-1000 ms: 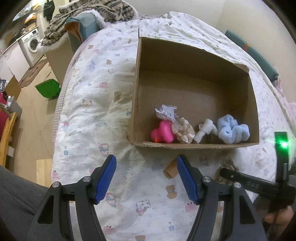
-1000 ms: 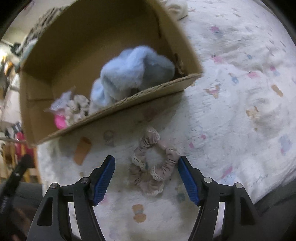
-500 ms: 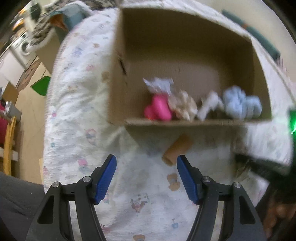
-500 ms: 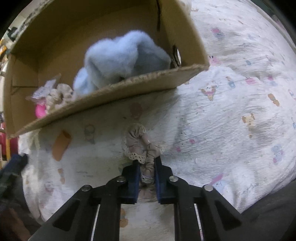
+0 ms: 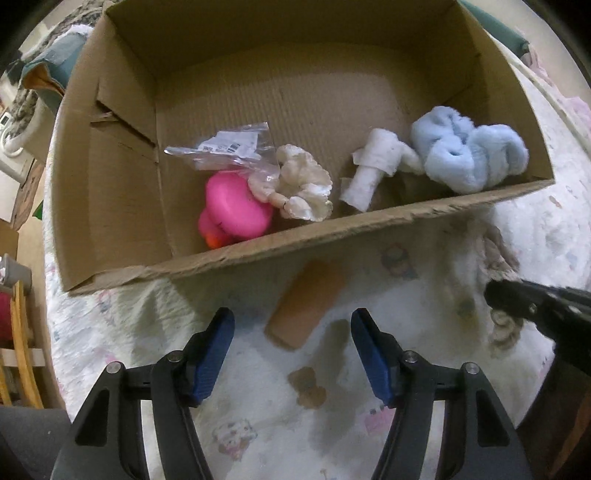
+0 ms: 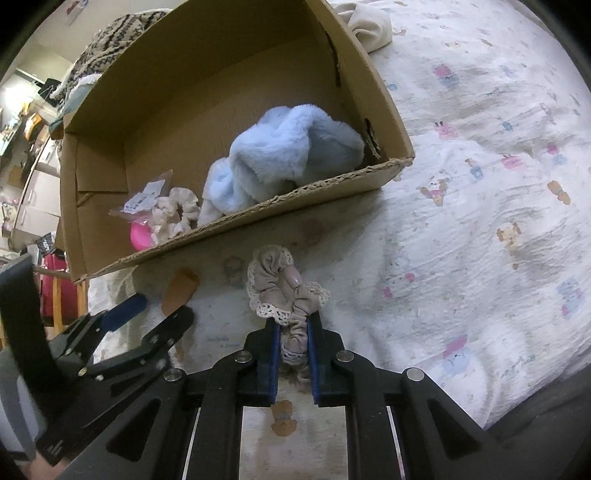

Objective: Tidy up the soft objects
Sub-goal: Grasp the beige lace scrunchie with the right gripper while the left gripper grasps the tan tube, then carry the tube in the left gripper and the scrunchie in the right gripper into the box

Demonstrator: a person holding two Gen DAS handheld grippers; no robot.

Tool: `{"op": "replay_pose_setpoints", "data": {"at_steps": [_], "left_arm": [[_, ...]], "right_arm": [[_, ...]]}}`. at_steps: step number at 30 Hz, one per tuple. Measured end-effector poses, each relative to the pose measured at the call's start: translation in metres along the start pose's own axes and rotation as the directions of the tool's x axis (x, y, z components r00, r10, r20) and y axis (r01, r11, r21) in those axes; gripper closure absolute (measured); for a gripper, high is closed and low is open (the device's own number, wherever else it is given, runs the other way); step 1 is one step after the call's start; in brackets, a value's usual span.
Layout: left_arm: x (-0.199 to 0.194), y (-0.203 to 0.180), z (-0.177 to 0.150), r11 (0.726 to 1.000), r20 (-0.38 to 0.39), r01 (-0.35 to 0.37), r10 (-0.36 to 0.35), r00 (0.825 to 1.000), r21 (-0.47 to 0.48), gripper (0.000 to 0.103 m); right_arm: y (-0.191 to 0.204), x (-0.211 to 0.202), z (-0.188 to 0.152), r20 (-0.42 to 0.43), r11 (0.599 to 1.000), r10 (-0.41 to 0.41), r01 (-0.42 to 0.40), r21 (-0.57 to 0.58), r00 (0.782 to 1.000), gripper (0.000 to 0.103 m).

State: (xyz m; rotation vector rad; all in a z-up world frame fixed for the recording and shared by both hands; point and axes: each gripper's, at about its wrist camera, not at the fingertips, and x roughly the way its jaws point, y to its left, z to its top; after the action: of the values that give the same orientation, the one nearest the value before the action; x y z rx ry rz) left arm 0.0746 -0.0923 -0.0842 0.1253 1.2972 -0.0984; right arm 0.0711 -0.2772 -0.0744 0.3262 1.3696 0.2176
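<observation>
An open cardboard box (image 5: pixel 295 247) on the bed holds a pink rubber duck (image 5: pixel 232 206), a cream scrunchie (image 5: pixel 303 184), a white cloth roll (image 5: pixel 373 170) and a fluffy blue piece (image 5: pixel 469 151). In front of the box lies an orange block (image 5: pixel 306 302). My left gripper (image 5: pixel 291 332) points down at it, its jaws closing, and the block's near end lies between the fingers untouched. My right gripper (image 6: pixel 291 325) is shut on a beige lace-trimmed scrunchie (image 6: pixel 280 291), which still touches the sheet. The left gripper (image 6: pixel 147 314) shows beside it.
The bed wears a white sheet (image 6: pixel 480 184) with small cartoon prints. A clear plastic bag (image 5: pixel 225 147) lies in the box. A cream cloth (image 6: pixel 369 26) sits behind the box. A wooden chair (image 5: pixel 22 325) stands off the bed's left side.
My right gripper has shut on the beige scrunchie it was straddling. My left gripper has come down and forward over the orange block, and the box now fills its view.
</observation>
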Motion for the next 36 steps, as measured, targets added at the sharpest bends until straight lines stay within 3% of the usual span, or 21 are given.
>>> {"op": "replay_pose_setpoints", "data": {"at_steps": [3,6,10,13,18,36], "left_arm": [[0.009,0.001,0.004,1.0,-0.018,0.011,-0.011,1.0,-0.001,0.052],[0.013,-0.001,0.009,0.999,-0.017,0.029,-0.03,0.999,-0.019,0.057],[0.019,0.005,0.016,0.996,-0.026,0.085,-0.086,0.996,-0.04,0.085],[0.019,0.003,0.017,0.994,-0.03,0.105,-0.106,0.994,-0.036,0.093],[0.015,0.009,0.021,0.992,-0.022,0.114,-0.115,0.993,-0.059,0.098],[-0.022,0.045,-0.019,0.984,0.007,0.102,-0.102,0.995,-0.147,0.099]], "right_arm": [[-0.003,-0.005,0.002,-0.004,1.0,0.005,-0.005,-0.011,1.0,0.089],[-0.003,-0.005,0.003,-0.006,1.0,0.009,-0.009,-0.017,1.0,0.088],[-0.007,-0.002,0.002,-0.012,1.0,0.011,-0.011,-0.001,1.0,0.088],[-0.005,0.0,0.003,-0.011,1.0,0.013,-0.013,0.0,1.0,0.088],[-0.006,-0.002,0.002,-0.007,1.0,0.02,-0.02,-0.002,1.0,0.089],[0.001,-0.016,-0.007,0.003,0.998,0.039,-0.039,-0.041,0.999,0.088]]}}
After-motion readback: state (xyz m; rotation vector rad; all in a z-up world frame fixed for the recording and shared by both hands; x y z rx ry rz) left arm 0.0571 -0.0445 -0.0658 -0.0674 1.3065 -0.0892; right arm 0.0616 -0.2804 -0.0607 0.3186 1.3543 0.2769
